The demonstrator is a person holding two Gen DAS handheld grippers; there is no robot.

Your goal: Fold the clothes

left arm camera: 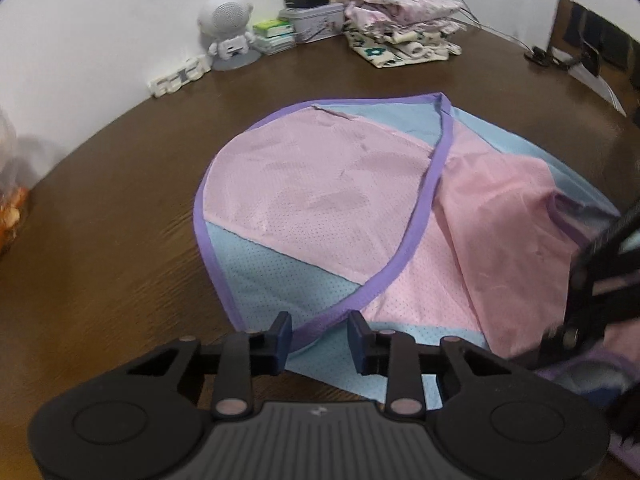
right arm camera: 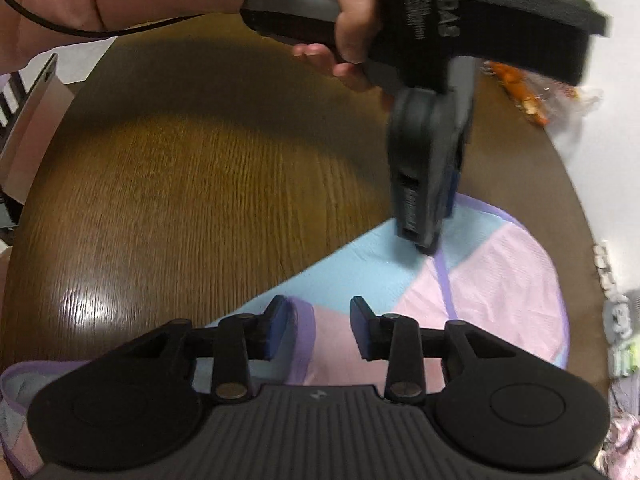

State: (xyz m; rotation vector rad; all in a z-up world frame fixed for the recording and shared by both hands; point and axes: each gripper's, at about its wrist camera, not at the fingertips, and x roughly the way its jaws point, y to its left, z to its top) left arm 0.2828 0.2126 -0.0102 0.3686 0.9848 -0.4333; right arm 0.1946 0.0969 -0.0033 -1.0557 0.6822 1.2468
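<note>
A pink and light-blue mesh garment [left arm camera: 320, 192] with purple binding lies spread on the brown wooden table [left arm camera: 120, 280], toward its near edge, one pink flap folded over. The left gripper [left arm camera: 319, 342] hangs over the near hem, jaws apart, purple binding between them unpinched. The right gripper [right arm camera: 319, 330] likewise stands apart over the cloth. Along the far edge, by the white wall, sit folded clothes [left arm camera: 400, 36], a tin [left arm camera: 316, 22] and a white figurine [left arm camera: 228, 32].

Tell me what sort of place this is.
Probably a room at home, at a wooden table against a white wall: a stack of folded clothes, a small astronaut figure and a tin sit along its back edge.
</note>
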